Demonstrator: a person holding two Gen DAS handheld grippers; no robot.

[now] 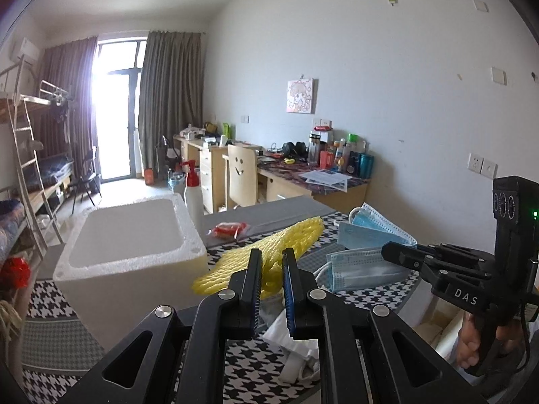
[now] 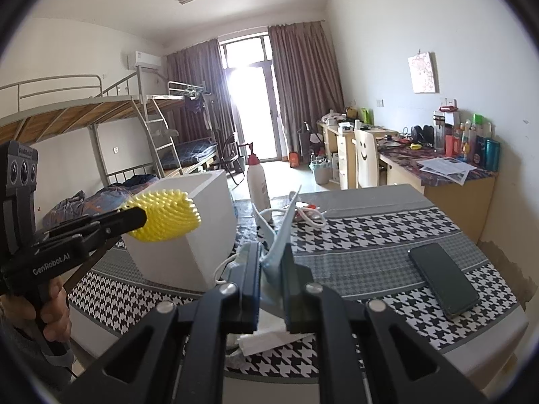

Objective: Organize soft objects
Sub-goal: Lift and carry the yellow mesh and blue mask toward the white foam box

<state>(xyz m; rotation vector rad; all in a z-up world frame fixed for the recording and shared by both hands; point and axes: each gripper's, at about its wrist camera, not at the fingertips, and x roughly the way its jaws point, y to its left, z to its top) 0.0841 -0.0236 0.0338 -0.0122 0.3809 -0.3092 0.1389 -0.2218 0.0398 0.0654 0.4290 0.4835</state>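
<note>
Left gripper [image 1: 272, 262] clamped on yellow foam net [image 1: 269, 252], foam box [image 1: 134, 235] at 10 o'clock; right gripper [image 2: 272, 256] clamped on blue face mask [image 2: 276, 245]

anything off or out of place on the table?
Mostly no. A dark phone lies flat on the tablecloth among the soft items; it is the one hard thing there. Left gripper is shut on the yellow foam net, right gripper on a blue mask, both lifted.
</note>
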